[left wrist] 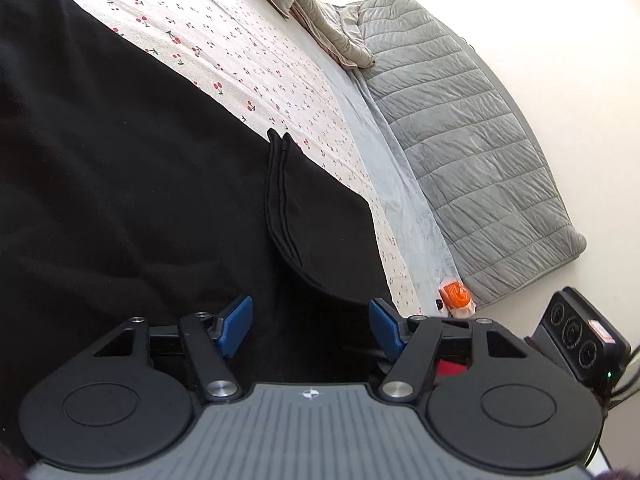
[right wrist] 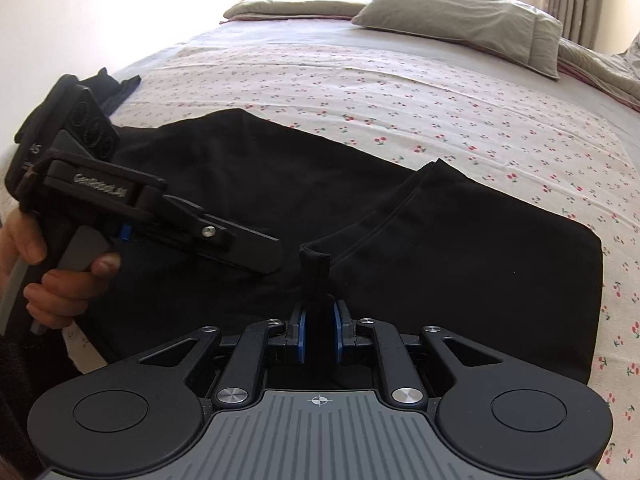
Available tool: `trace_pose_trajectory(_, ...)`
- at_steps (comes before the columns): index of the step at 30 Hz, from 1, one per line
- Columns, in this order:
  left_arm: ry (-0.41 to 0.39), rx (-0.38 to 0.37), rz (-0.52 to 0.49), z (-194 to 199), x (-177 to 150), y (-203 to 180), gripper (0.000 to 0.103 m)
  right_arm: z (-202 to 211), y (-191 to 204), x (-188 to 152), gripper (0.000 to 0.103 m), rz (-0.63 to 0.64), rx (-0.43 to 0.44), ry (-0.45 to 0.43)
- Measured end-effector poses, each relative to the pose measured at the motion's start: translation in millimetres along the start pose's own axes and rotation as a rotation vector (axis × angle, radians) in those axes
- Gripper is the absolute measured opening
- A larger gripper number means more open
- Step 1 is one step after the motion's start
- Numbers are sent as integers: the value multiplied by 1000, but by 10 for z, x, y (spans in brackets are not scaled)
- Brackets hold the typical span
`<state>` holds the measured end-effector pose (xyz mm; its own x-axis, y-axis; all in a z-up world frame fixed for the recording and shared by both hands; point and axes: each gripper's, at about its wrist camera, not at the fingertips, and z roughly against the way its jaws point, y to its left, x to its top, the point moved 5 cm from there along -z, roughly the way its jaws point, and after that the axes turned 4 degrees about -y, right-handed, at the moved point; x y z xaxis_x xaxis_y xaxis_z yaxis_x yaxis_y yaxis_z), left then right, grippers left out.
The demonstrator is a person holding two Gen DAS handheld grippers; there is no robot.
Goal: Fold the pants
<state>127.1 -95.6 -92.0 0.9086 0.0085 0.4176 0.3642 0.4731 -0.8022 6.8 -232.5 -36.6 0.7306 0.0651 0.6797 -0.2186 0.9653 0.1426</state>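
On the bed, across the cherry-print sheet [right wrist: 400, 92], your one pair of black pants [right wrist: 260, 184] lies spread flat, with one fold already laid over so that a doubled edge runs up its middle. Your right gripper [right wrist: 319, 330] is clamped on a narrow upright pinch of that black cloth: both blue pads [right wrist: 301, 328] press against it from either side (the strip stands up between them, its top end just above the fingers). Your left gripper [left wrist: 311, 326] hovers over the near edge of the pants with its two blue pads [left wrist: 236, 326] standing apart; black cloth shows below the gap, but neither pad is pressing on it. From the right wrist view you can see your left hand [right wrist: 48, 276] wrapped round that gripper's handle at the left side of the bed. Counted beyond the pants: two grey-green pillows [right wrist: 472, 20] at the head, one grey quilted blanket [left wrist: 460, 128] along the bed's side, and one small orange object [left wrist: 456, 296] beside it, too blurred to identify.
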Motion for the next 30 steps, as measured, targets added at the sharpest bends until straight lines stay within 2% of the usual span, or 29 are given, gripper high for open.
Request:
trace_pose_trajectory(3, -34, -3, 69, -4, 58, 72, 60, 21, 114, 18, 13, 8, 60, -3)
trace_pose_trajectory(8, -84, 41, 117, -12, 116, 150, 40, 81, 279, 24, 13, 23, 150, -7)
trace_pose_trajectory(9, -92, 53, 113, -19, 122, 150, 38, 87, 300, 21, 13, 33, 155, -5)
trace_pose_trajectory(12, -117, 127, 49, -29, 138, 134, 21, 77, 320, 2, 13, 46, 155, 5)
trace_pose_trajectory(14, -129, 185, -14, -49, 132, 95, 6, 34, 298, -10, 14, 35, 156, 22)
trace_pose_trajectory(18, -137, 245, -114, -66, 109, -24, 5, -52, 241, -31, 23, 25, 167, 52)
trace_pose_trajectory(20, -141, 288, -172, -41, 105, -89, 5, -53, 206, -34, 35, 9, 170, 59)
trace_pose_trajectory(22, -140, 323, -224, 4, 108, -141, 5, -5, 150, -28, 52, -6, 180, 47)
trace_pose_trajectory(27, -158, 401, -319, 281, 154, -198, 5, 80, 37, 54, 65, -31, 167, 4)
trace_pose_trajectory(30, -171, 465, -353, 525, 202, -162, 5, 9, -26, 79, 67, -46, 134, 16)
